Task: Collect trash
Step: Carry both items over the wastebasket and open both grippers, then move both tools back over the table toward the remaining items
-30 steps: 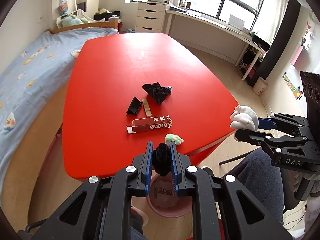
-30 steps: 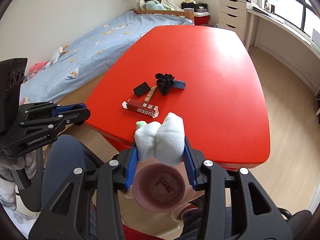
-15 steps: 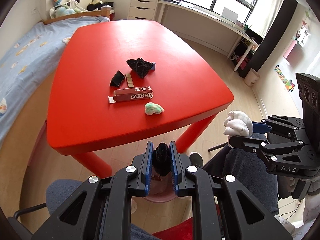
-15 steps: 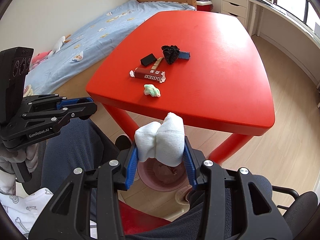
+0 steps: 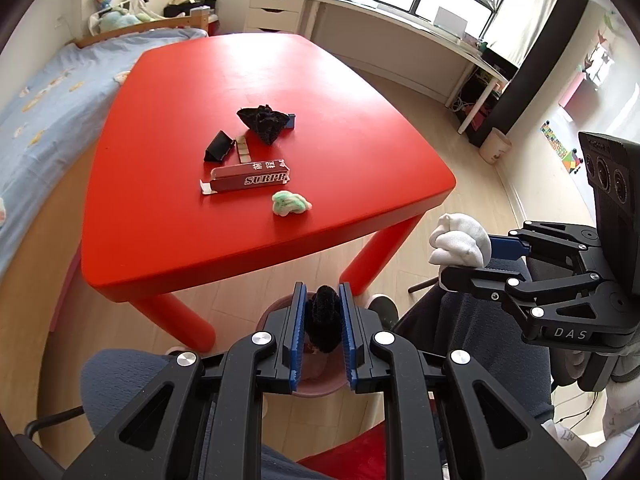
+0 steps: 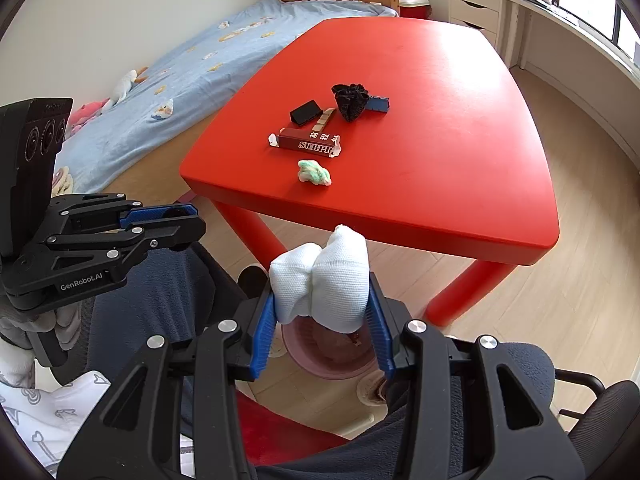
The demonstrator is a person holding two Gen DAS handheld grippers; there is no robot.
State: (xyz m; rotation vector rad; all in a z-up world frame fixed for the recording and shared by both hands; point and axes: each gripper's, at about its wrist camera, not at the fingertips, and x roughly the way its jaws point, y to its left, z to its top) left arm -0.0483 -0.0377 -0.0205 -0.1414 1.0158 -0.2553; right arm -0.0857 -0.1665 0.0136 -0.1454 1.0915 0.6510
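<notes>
Trash held in both grippers, seen over the pink bin (image 6: pixel 326 356) on the floor. Compared with one second earlier, both grippers have drawn back from the red table (image 5: pixel 224 92) and sunk, so the table edge now lies well ahead and the bin shows under the fingertips; both grips are unchanged. Left gripper (image 5: pixel 323 312): jaws nearly together, pinching a black fuzzy wad (image 5: pixel 323 322). Right gripper (image 6: pixel 323 300): jaws partly spread, clamped on a white cloth wad (image 6: pixel 320 284); in the left view it appears at (image 5: pixel 476 256) with the wad (image 5: pixel 460 240) projecting. Remaining on the table: a dark red carton (image 5: pixel 250 178) lettered "SURPR", a green-white crumpled wad (image 5: pixel 290 203) just before it, a black wedge (image 5: pixel 219 146), a tan strip (image 5: pixel 243 149), and a black crumpled piece (image 5: pixel 264 122) against a blue block (image 5: pixel 291 121). Room: pale wood floor, a bed (image 6: pixel 208 48) with blue cover beside the table, white drawers (image 5: pixel 276 6), long desk under windows.
</notes>
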